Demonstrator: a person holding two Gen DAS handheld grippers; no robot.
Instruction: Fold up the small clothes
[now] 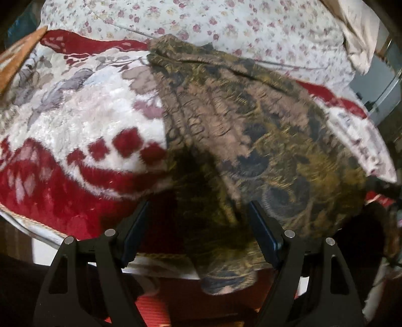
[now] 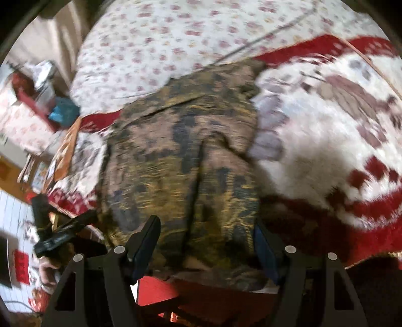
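Folding this well means getting both near corners of the garment [image 1: 238, 140] pinched evenly before I lift anything, so that is what I am lining up for. The garment, a brown, gold and dark patterned piece, lies spread on the red and white blanket [image 1: 75, 120] that covers the bed, its far edge up against the flowered sheet [image 1: 226, 22] and its near edge hanging over the blanket's near border toward me.

My plan is to take the near hem at two points, well apart, and carry it up and over toward the far edge in one level sweep, keeping the cloth taut between the two hands so no crease gets trapped underneath. The plush blanket will likely drag on the cloth, so I would lift clear rather than slide.

The left gripper [image 1: 198, 213] stands wide open with the garment's near edge lying between its fingers [image 1: 135, 226], but the pads are not pressing it. The right gripper [image 2: 206, 229] is likewise well open over the garment's near edge, gripping nothing. The picture is blurred, so I cannot say whether either fingertip brushes the cloth.
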